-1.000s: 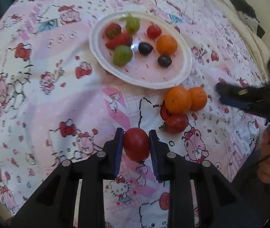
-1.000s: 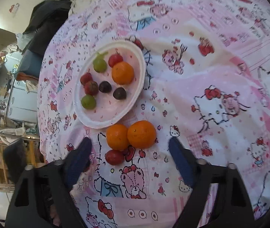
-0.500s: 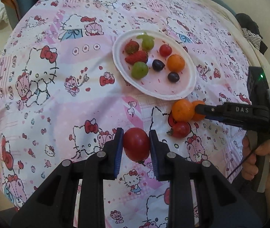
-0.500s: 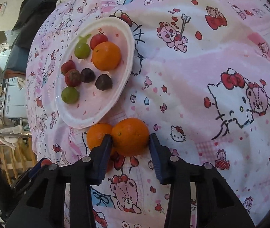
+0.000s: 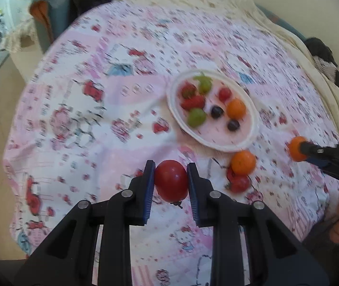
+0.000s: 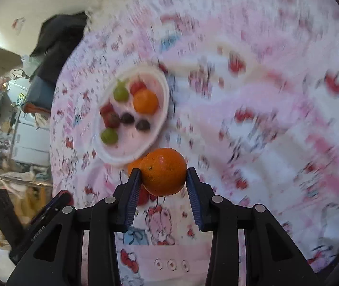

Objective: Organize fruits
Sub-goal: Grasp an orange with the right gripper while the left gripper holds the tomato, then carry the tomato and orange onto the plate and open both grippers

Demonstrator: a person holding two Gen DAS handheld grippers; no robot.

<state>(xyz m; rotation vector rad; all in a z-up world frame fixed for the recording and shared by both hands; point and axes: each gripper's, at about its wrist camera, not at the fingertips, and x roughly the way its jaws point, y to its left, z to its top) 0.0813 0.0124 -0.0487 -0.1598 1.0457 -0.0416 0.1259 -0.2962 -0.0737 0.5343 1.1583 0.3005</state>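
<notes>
I have the left gripper (image 5: 171,183) clamped on a round, glossy red tomato (image 5: 171,181), its dark stem tip pointing down toward 6 o'clock, held clear above the pink cartoon-print bedsheet (image 5: 79,128). My right gripper (image 6: 163,180) is closed on a round orange mandarin (image 6: 162,171), pinched at its sides between the blue pads; it is too round for me to name a long axis. At about 1 o'clock from the tomato in the left wrist view sits the oval white paper plate (image 5: 253,119), its long axis running from 10 to 4 o'clock. On it I count two green grapes (image 5: 197,117), two red strawberries (image 5: 193,102), a small red tomato (image 5: 224,94), two dark grapes (image 5: 217,111) and one small orange mandarin (image 5: 236,108). Just off the plate's rim at 5 o'clock, a second loose mandarin (image 5: 243,162) rests on the sheet, touching a red tomato (image 5: 239,183) below it. Both views are motion-blurred.
</notes>
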